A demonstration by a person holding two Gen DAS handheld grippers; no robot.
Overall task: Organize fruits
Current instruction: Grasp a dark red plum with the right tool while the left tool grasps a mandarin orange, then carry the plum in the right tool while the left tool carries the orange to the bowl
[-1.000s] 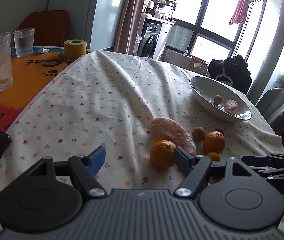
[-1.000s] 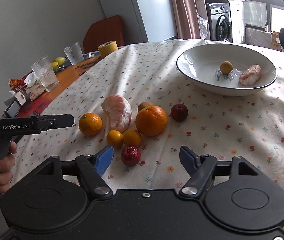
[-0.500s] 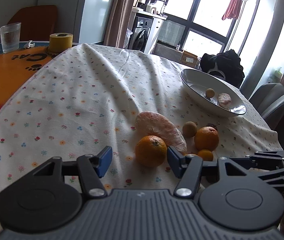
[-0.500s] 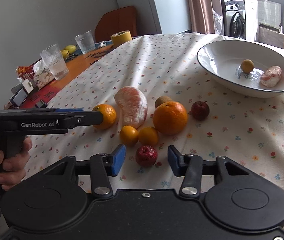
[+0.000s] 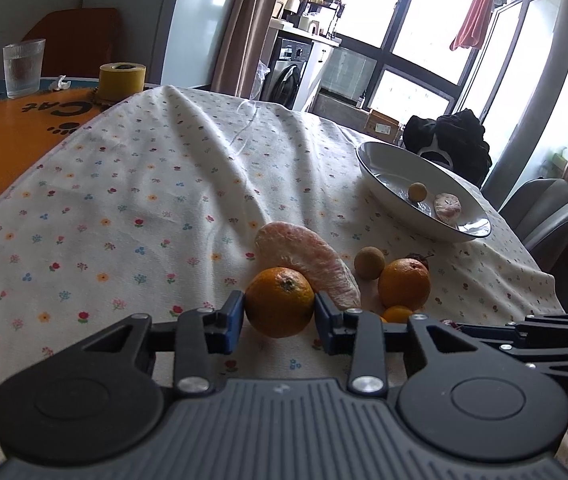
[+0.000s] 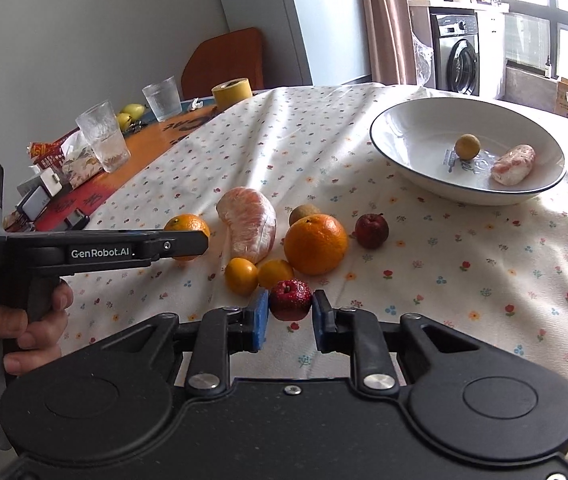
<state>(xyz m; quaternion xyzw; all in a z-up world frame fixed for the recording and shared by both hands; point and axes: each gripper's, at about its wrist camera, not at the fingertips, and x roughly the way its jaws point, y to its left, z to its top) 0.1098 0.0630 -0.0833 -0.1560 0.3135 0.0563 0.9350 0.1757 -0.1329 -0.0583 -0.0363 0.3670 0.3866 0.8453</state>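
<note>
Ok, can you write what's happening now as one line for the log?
left gripper: closing around orange | right gripper: closing around small red fruit | both on tablecloth | bowl: two pieces

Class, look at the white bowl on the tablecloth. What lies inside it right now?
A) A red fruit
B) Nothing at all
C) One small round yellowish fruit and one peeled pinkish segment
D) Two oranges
C: inside the white bowl sit a small round yellowish fruit and a peeled pinkish segment, nothing else.

Oranges, a peeled pomelo piece, small red fruits and brown round fruits cluster on the flowered cloth near a white bowl holding two pieces.
</note>
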